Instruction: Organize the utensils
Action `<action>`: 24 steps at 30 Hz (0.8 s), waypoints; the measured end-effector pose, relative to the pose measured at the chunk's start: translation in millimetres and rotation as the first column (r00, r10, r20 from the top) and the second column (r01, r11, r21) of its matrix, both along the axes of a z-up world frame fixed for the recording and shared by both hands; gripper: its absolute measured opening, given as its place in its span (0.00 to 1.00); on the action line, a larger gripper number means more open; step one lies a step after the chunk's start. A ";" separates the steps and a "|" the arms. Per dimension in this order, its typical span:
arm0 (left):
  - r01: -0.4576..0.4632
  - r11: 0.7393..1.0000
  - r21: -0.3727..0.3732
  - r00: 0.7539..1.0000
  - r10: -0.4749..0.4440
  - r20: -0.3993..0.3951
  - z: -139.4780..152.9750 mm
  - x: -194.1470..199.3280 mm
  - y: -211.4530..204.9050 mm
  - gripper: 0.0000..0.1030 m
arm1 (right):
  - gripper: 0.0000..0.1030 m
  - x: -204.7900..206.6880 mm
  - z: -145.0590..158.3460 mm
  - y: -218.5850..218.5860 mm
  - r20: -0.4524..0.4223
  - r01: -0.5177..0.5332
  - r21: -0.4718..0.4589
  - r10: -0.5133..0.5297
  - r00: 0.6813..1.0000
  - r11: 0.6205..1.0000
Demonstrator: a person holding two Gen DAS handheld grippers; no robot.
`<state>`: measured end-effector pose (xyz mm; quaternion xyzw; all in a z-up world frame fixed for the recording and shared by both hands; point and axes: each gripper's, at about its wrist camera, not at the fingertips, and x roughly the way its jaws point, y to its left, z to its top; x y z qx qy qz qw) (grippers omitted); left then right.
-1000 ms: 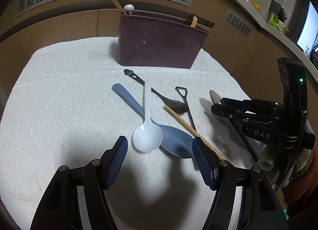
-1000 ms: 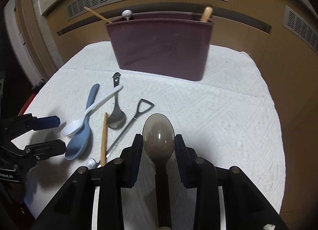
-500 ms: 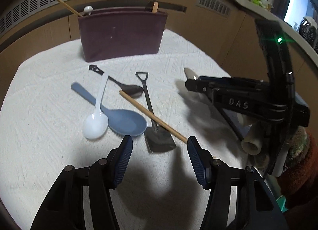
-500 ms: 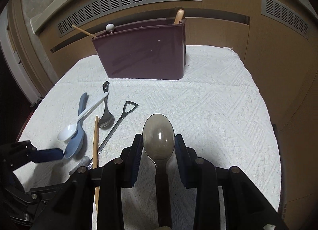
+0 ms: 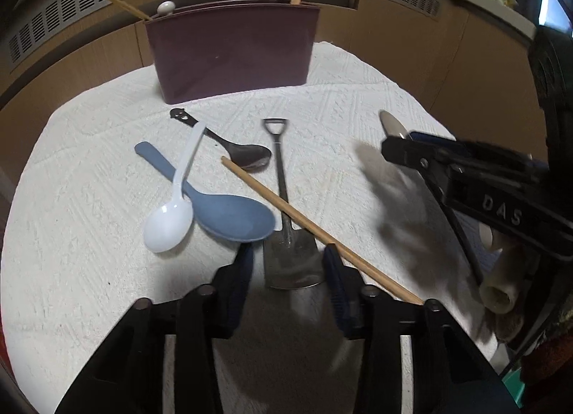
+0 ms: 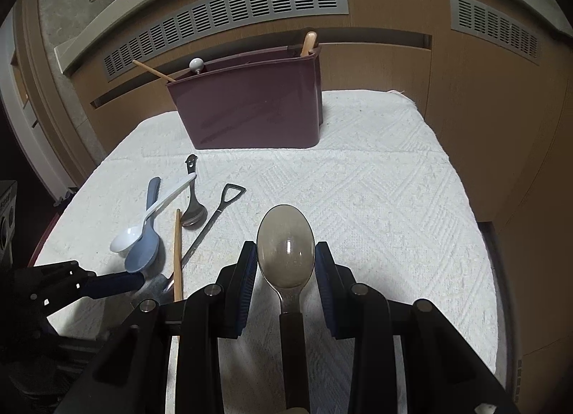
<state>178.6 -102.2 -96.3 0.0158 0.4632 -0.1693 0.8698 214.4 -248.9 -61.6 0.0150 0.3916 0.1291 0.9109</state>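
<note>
My left gripper [image 5: 288, 269] hangs low over the white cloth. Its jaws are closing around the blade of a metal shovel-shaped spoon [image 5: 292, 260], and a thin gap still shows at the pads. A wooden chopstick [image 5: 304, 224] lies across that spoon's handle. To the left lie a white spoon [image 5: 168, 224], a blue spoon [image 5: 236, 217] and a dark spoon [image 5: 250, 158]. My right gripper [image 6: 286, 256] is shut on the bowl of a grey-brown spoon [image 6: 286, 245], held above the cloth. The maroon utensil holder [image 6: 250, 109] stands at the back.
A white textured cloth [image 6: 394, 199] covers the table. Behind it runs a brown cabinet front with vent grilles [image 6: 229, 16]. In the holder stand a chopstick, a white-knobbed utensil and a wooden handle. A beige roll [image 5: 497, 292] sits at the right, under my right gripper [image 5: 397, 145].
My left gripper has shifted right, from over the white and blue spoons to the shovel spoon's blade, and its jaws have narrowed. The right gripper has drifted a little, still holding its spoon.
</note>
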 end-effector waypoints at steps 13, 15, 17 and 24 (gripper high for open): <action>-0.090 0.994 -0.059 0.969 0.101 0.226 50.7 3.4 55.7 0.32 | 0.29 -0.8 3.9 5.5 0.010 -0.020 0.008 0.020 1.000 1.000; -0.090 0.994 -0.061 0.961 0.103 0.257 59.5 0.9 58.9 0.32 | 0.29 -1.6 6.8 6.9 0.015 -0.026 0.012 0.026 1.000 1.000; -0.088 0.994 -0.065 0.951 0.103 0.291 70.6 -2.5 63.6 0.32 | 0.29 -2.9 11.3 9.4 0.026 -0.036 0.012 0.036 0.999 0.999; -0.083 0.993 -0.083 0.943 0.106 0.315 99.4 -1.5 77.0 0.31 | 0.29 -2.9 29.6 14.5 0.057 -0.096 0.058 0.093 0.994 0.994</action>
